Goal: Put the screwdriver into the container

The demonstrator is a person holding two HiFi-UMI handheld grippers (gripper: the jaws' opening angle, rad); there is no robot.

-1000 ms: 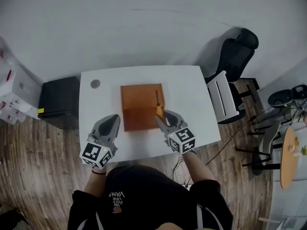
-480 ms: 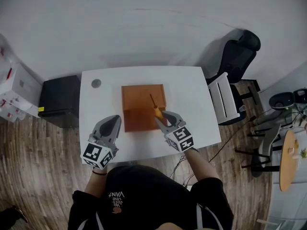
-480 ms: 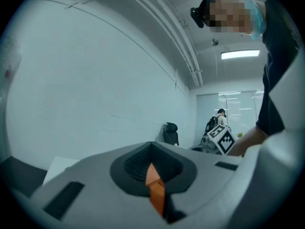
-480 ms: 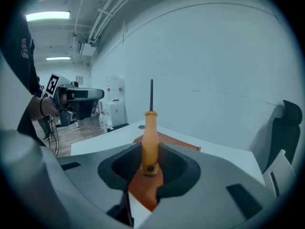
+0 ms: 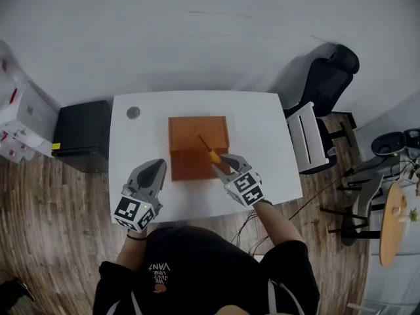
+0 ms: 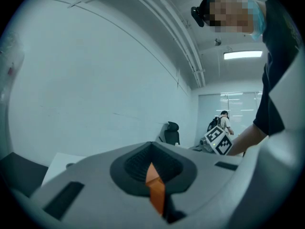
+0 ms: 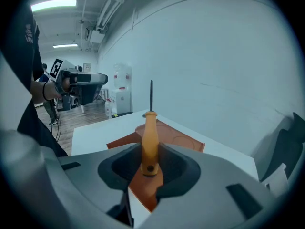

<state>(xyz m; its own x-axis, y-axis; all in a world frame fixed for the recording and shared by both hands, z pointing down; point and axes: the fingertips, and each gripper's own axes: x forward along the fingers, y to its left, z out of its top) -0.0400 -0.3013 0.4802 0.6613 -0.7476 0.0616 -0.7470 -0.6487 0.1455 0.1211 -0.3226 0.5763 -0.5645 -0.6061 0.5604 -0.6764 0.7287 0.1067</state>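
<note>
The container (image 5: 197, 133) is an open orange-brown box in the middle of the white table (image 5: 262, 126). My right gripper (image 5: 220, 163) is shut on the orange handle of the screwdriver (image 5: 209, 151) at the box's near right corner. The dark shaft slants up-left over the box's inside. In the right gripper view the screwdriver (image 7: 150, 137) stands between the jaws, with the container (image 7: 178, 141) beyond it. My left gripper (image 5: 152, 170) hovers at the box's near left, jaws together and empty. An orange sliver shows between its tips (image 6: 155, 194).
A small grey round disc (image 5: 133, 112) lies at the table's far left corner. A black cabinet (image 5: 80, 135) stands left of the table. On the right stand a black office chair (image 5: 326, 77) and a white rack (image 5: 306, 136). Wooden floor surrounds the table.
The right gripper has turned the screwdriver. Its shaft pointed straight away along the box's right side and now slants left over the box. The left gripper has barely moved.
</note>
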